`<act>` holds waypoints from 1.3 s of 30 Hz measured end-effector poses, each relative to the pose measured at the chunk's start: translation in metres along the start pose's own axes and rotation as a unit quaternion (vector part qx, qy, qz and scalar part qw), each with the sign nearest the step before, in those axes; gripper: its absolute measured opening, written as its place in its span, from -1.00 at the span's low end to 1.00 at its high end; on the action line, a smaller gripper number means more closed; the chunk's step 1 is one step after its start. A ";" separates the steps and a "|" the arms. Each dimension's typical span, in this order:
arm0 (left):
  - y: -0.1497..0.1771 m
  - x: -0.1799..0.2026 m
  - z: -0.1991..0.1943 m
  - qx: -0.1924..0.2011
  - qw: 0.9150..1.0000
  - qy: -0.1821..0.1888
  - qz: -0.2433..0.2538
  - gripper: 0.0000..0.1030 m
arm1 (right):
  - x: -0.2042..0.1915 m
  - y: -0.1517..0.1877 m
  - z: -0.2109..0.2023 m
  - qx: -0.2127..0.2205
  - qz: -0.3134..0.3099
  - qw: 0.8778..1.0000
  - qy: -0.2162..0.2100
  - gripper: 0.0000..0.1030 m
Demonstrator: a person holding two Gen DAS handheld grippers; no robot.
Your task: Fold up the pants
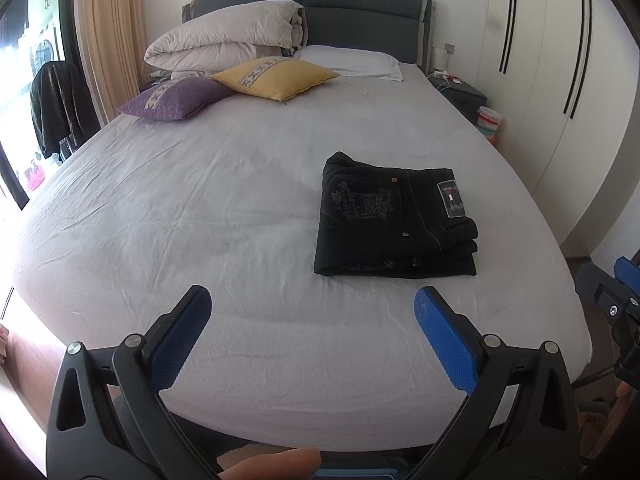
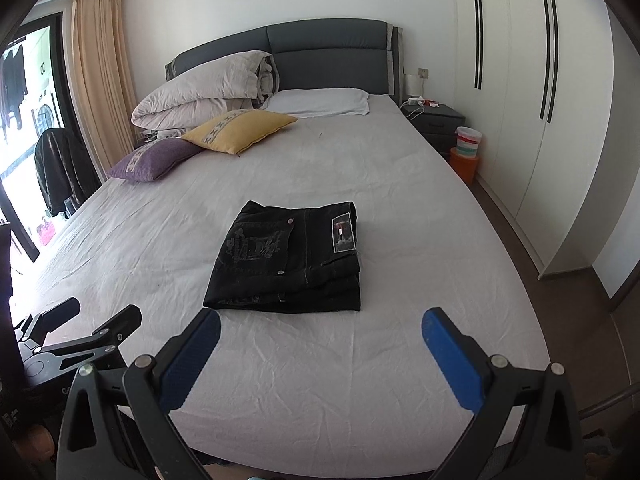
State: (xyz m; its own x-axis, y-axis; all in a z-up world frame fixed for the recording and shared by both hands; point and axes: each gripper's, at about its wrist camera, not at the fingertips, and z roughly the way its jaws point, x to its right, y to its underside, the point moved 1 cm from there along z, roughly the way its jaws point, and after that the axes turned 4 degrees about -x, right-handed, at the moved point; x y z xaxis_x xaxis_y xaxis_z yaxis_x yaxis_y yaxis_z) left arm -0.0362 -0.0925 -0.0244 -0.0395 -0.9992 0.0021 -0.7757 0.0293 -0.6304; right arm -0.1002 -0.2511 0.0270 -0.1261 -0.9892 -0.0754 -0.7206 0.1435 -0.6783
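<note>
Black jeans [image 1: 394,220] lie folded in a compact rectangle on the white bed sheet [image 1: 200,208], back pocket and waist patch facing up. They also show in the right wrist view [image 2: 290,264]. My left gripper [image 1: 312,308] is open and empty, held over the bed's near edge, short and left of the jeans. My right gripper [image 2: 320,330] is open and empty, just short of the jeans' near edge. The right gripper's body shows at the right edge of the left wrist view [image 1: 624,300], and the left gripper shows at the lower left of the right wrist view [image 2: 80,336].
A purple cushion [image 1: 172,98], a yellow cushion [image 1: 276,76], a folded duvet [image 1: 228,40] and a white pillow [image 1: 352,62] lie at the headboard. A nightstand [image 2: 434,118] and small bins [image 2: 466,152] stand right of the bed, by white wardrobes [image 2: 540,80]. A chair with a dark jacket [image 1: 60,108] stands left.
</note>
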 end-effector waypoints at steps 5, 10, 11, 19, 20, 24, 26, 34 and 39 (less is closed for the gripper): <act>0.001 0.000 0.001 -0.002 1.000 0.002 -0.001 1.00 | -0.002 0.001 0.000 -0.003 -0.001 1.000 0.000 1.00; 0.002 0.000 0.002 -0.004 1.000 0.003 -0.003 1.00 | -0.006 0.004 0.002 -0.009 -0.004 1.000 0.003 1.00; 0.002 -0.001 0.002 -0.004 1.000 0.003 -0.003 1.00 | -0.006 0.004 0.002 -0.011 -0.004 1.000 0.003 1.00; 0.002 -0.003 0.003 -0.006 1.000 0.004 -0.007 1.00 | -0.007 0.006 0.006 -0.020 -0.005 1.000 0.005 1.00; 0.002 -0.003 0.003 -0.005 1.000 0.003 -0.007 1.00 | -0.007 0.006 0.006 -0.021 -0.005 1.000 0.005 1.00; 0.003 -0.004 0.003 -0.006 1.000 0.002 -0.006 1.00 | -0.008 0.007 0.007 -0.024 -0.007 1.000 0.003 1.00; 0.003 -0.004 0.004 -0.006 1.000 0.002 -0.007 1.00 | -0.008 0.008 0.008 -0.026 -0.007 1.000 0.003 1.00; 0.004 -0.004 0.005 -0.007 1.000 0.002 -0.006 1.00 | -0.008 0.008 0.008 -0.029 -0.006 1.000 0.003 1.00; 0.006 -0.004 0.005 -0.008 1.000 0.002 -0.006 1.00 | -0.009 0.010 0.009 -0.030 -0.005 1.000 0.002 1.00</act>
State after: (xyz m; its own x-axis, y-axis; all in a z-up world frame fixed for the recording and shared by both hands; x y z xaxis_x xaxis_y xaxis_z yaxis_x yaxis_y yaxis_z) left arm -0.0371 -0.0886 -0.0320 -0.0325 -0.9994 0.0125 -0.7857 0.0178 -0.6183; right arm -0.1003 -0.2405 0.0143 -0.1211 -0.9905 -0.0647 -0.7611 0.1345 -0.6345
